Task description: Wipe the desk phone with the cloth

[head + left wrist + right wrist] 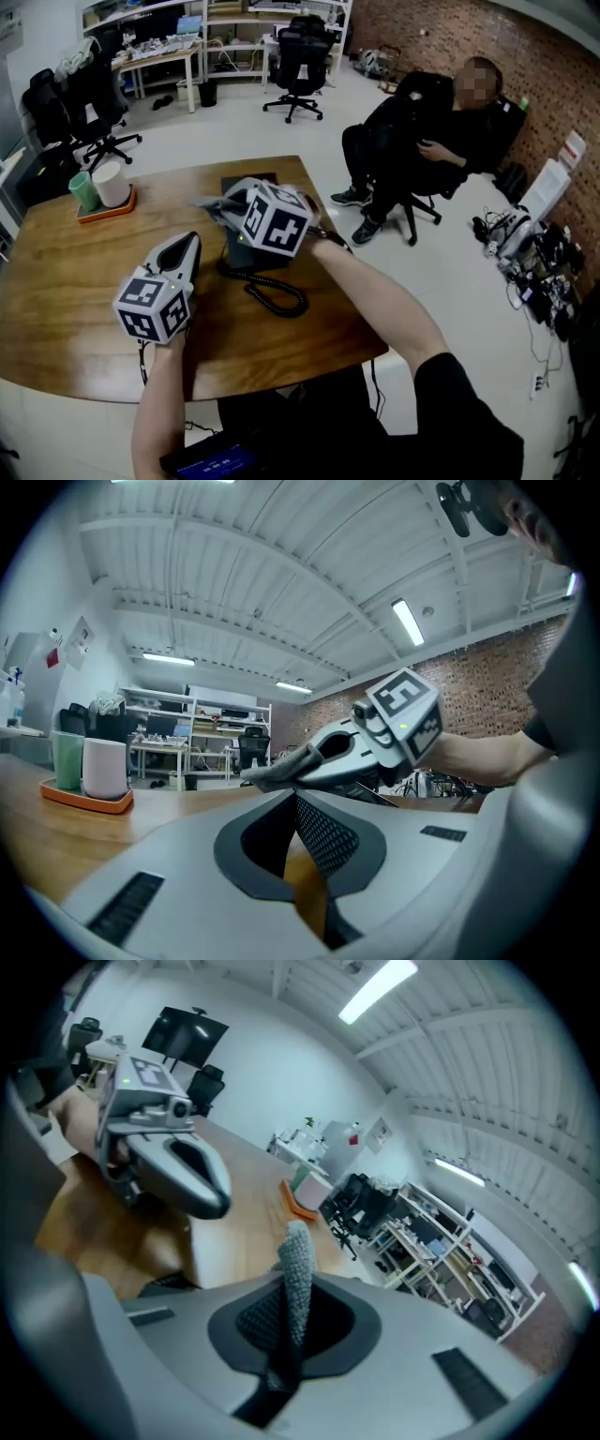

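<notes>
The black desk phone point(251, 255) sits mid-table on the wooden desk point(75, 281), its coiled cord point(277, 296) trailing toward me. My right gripper point(228, 204) hovers over the phone's far side, shut on a grey cloth point(211, 208). In the right gripper view the cloth point(298, 1269) stands pinched between the jaws of this gripper point(292, 1241). My left gripper point(194, 241) rests just left of the phone, jaws together and holding nothing. In the left gripper view its tips point(296, 803) meet, and the right gripper point(375, 738) with the cloth point(277, 771) is ahead.
An orange tray point(105, 210) with a green cup and a white cup point(111, 184) stands at the desk's far left. A person point(422, 141) sits in a chair beyond the desk's right side. Office chairs point(298, 56) and floor cables point(525, 272) surround the desk.
</notes>
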`<state>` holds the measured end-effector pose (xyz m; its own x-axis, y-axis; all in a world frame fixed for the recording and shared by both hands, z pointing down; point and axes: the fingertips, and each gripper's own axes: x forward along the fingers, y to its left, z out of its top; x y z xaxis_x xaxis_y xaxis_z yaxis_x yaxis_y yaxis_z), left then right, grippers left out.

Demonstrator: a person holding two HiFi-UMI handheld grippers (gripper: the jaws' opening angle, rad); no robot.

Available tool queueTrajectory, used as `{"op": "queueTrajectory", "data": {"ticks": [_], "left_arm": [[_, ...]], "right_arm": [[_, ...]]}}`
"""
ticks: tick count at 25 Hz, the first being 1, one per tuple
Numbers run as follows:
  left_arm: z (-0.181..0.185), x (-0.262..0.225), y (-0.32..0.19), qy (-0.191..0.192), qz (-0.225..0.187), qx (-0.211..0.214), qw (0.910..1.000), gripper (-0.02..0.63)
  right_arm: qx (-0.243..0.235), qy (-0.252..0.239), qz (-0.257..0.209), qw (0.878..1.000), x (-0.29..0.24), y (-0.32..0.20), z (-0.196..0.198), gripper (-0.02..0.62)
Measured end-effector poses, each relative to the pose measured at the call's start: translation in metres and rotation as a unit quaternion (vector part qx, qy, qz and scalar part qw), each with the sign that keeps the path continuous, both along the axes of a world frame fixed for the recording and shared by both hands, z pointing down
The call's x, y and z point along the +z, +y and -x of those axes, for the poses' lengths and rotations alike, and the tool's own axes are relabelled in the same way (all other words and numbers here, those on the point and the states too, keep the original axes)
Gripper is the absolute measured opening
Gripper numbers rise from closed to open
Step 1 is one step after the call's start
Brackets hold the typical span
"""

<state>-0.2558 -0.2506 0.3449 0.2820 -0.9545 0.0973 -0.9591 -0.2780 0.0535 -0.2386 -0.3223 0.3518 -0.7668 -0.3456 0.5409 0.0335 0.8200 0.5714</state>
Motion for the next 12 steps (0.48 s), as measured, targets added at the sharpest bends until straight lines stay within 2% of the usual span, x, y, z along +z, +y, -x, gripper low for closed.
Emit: {"op": "queueTrajectory", "data": {"ticks": [5,9,10,12], "left_arm": [[-0.001,0.001,0.001,-0.001,0.004,0.001,1.0,-0.009],[0.002,0.002,0.002,0.001,0.006,0.001,1.0,-0.009],[0.001,0.002,0.002,0.001,0.006,0.001,1.0,-0.009],[-0.001,0.003,0.001,0.0,0.005,0.002,1.0,-0.009]], "right_arm": [[-0.079,0.048,-0.005,0.996,0.029,0.071,-0.023,0.026],[-0.134,0.115,-0.011,0.984,0.043,0.104,-0.035,0.026],[-0.132,0.113,-0.016,0.985,0.038,0.1,-0.036,0.025],[-0.096,0.073,-0.024,0.992,0.016,0.073,-0.03,0.025]]}}
